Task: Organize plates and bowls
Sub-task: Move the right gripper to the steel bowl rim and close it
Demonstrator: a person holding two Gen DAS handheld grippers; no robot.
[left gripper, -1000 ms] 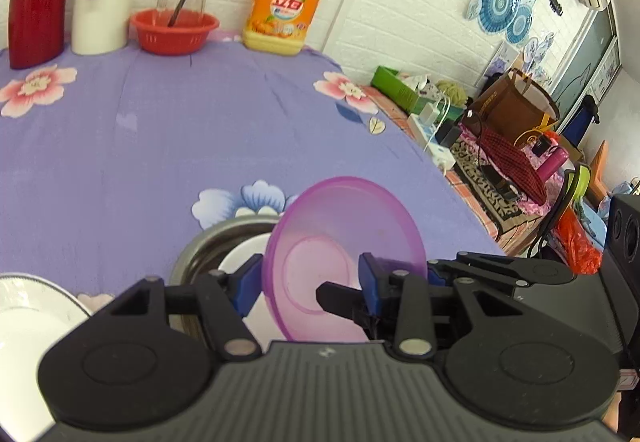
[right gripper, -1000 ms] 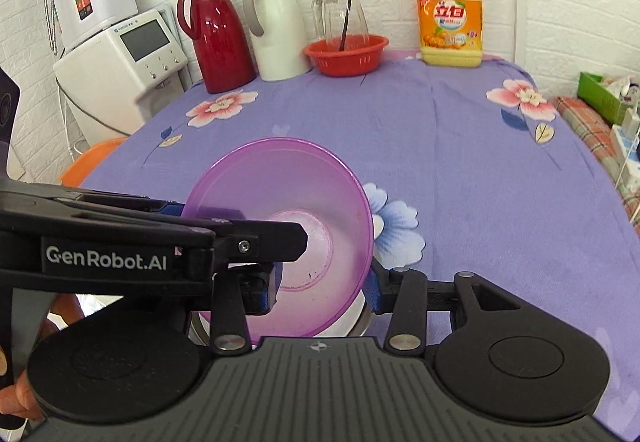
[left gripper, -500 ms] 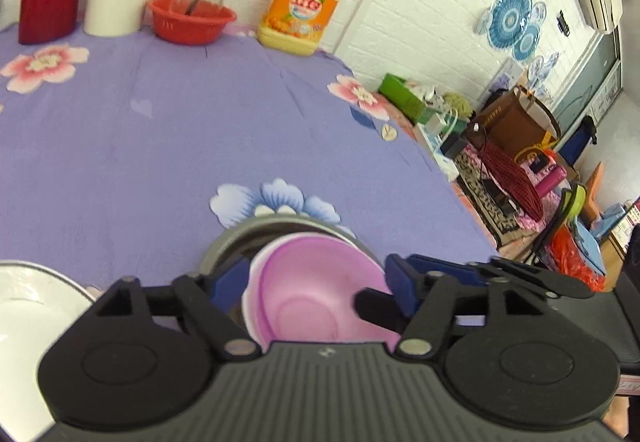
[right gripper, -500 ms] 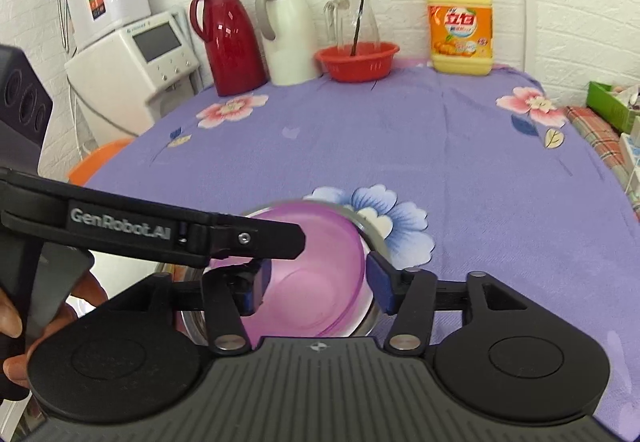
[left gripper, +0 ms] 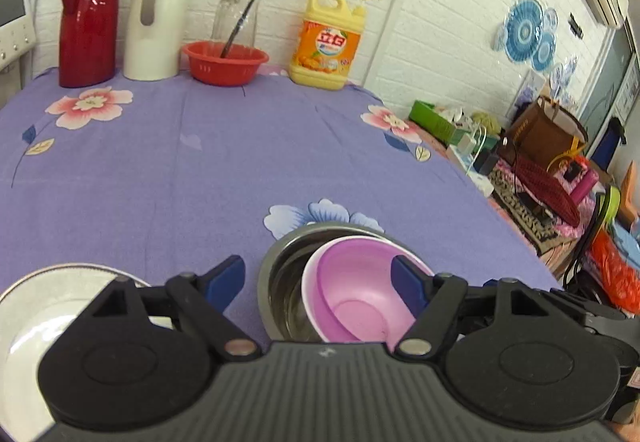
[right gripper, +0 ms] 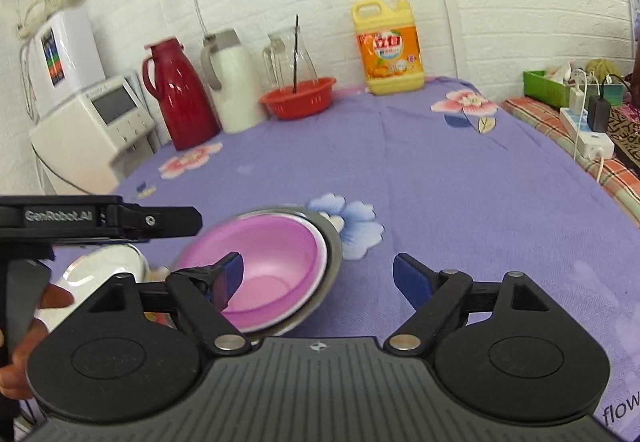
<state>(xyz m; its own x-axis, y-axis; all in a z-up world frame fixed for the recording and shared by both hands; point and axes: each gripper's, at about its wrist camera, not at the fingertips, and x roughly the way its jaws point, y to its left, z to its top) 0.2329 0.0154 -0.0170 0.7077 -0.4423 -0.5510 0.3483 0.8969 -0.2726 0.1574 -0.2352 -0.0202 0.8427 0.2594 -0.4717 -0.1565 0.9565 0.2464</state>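
A pink plastic bowl point(left gripper: 356, 298) sits nested in a white bowl inside a steel bowl point(left gripper: 280, 274) on the purple tablecloth; the pink bowl also shows in the right wrist view point(right gripper: 272, 266). My left gripper point(left gripper: 318, 282) is open, its fingers apart on either side of the stack's near side. My right gripper point(right gripper: 318, 276) is open and empty, just right of the stack. A white plate point(left gripper: 44, 306) lies at the lower left of the left wrist view and also shows in the right wrist view point(right gripper: 104, 262).
At the table's back stand a red thermos point(left gripper: 88, 14), a white thermos point(left gripper: 156, 18), a red basket point(left gripper: 224, 62) with a glass jar, and a yellow detergent jug point(left gripper: 326, 42). A white appliance point(right gripper: 92, 130) stands left of the table. Clutter lies beyond the right edge.
The pink bowl, held tilted above the stack a second ago, now sits in the nested bowls. Both grippers have opened and drawn back from it.
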